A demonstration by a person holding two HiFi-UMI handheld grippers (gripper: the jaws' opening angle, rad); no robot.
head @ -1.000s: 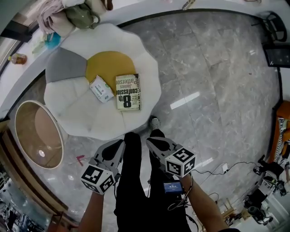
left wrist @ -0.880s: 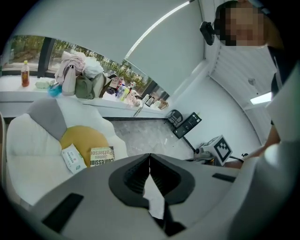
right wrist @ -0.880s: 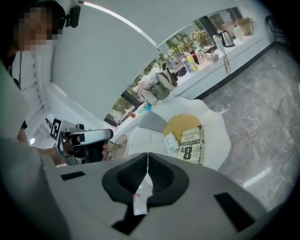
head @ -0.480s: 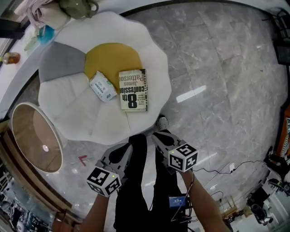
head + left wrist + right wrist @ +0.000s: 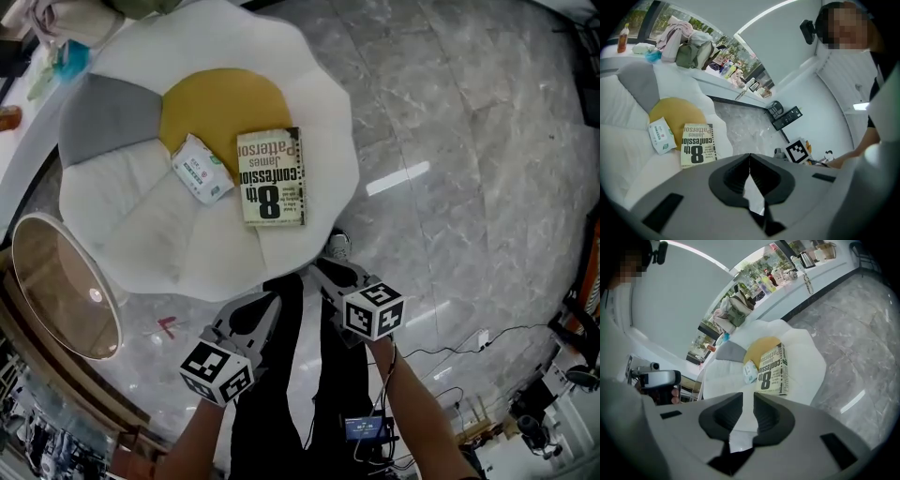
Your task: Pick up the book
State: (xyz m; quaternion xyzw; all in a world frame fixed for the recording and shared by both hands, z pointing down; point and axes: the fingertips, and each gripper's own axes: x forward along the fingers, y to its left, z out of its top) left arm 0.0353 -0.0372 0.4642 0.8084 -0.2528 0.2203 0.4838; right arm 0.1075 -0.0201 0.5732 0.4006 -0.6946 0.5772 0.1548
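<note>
Head view first: we had the book (image 5: 271, 177) lying flat in the upper centre of the frame on the white seat (image 5: 309, 84). Its upper end overlapped the yellow cushion (image 5: 216, 103), and the tissue pack (image 5: 201, 169) sat just to its left. Both tongs were low in the frame, well apart from the book. The left gripper (image 5: 262, 305) was left of centre and the right gripper (image 5: 326, 274) just right of it.

Over to the left gripper view: we saw its jaws pressed together at the tips, nothing between them. The book (image 5: 697, 145) lay at middle left, beyond them.

Right gripper view: its jaws were opening, with a narrow gap showing and nothing in it. The book (image 5: 772, 369) sat above them, just right of centre.
</note>
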